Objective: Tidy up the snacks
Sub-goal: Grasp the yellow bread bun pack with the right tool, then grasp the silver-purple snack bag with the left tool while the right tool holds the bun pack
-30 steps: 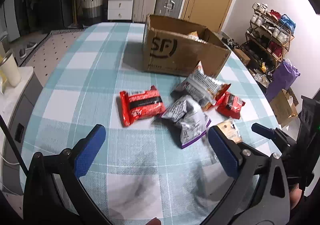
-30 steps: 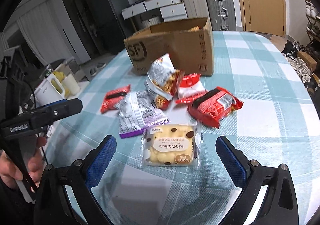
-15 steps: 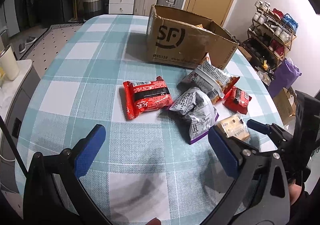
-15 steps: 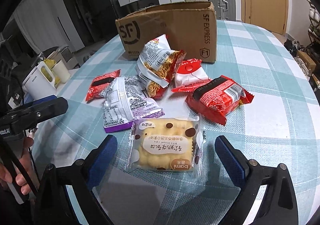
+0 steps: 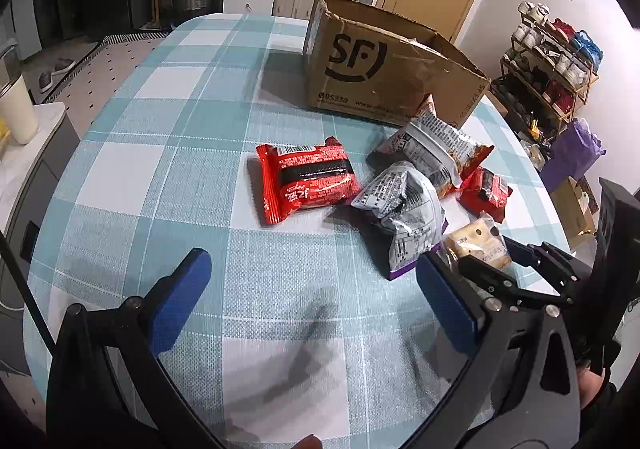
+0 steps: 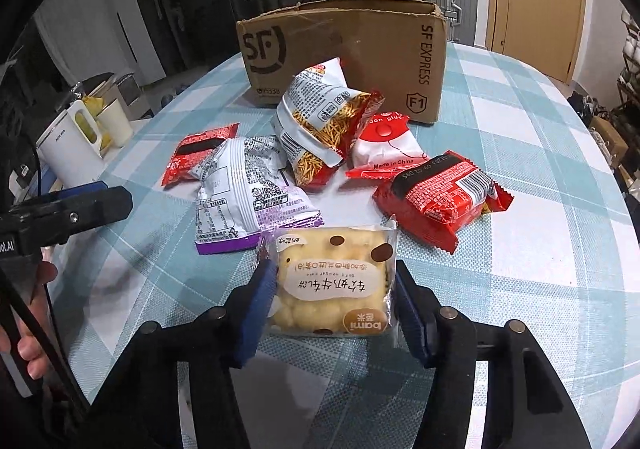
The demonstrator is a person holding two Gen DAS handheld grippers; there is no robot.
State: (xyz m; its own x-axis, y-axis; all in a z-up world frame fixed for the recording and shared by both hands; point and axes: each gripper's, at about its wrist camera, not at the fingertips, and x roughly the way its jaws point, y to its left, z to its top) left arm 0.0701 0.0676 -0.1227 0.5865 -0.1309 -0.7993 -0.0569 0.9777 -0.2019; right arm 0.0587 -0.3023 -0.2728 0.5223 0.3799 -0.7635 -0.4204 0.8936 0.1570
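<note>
Closing on the nougat biscuit pack [image 6: 332, 285], your right gripper [image 6: 332, 301] has its blue jaws pressed against both sides of the wrapper — the pack lies on the checked surface [image 6: 540, 249]. Just past it, at eleven o'clock, sits the purple-edged bag [image 6: 244, 201]; at one o'clock, the red packet [image 6: 440, 201]. Your left gripper [image 5: 316, 301] hangs wide apart over bare cloth — the cardboard box [image 5: 380, 69] at twelve.

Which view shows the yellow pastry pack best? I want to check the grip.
The right wrist view: the pastry pack fills the middle, label readable, between the closing right gripper pads. The left wrist view shows only its top behind the left gripper's finger.
</note>
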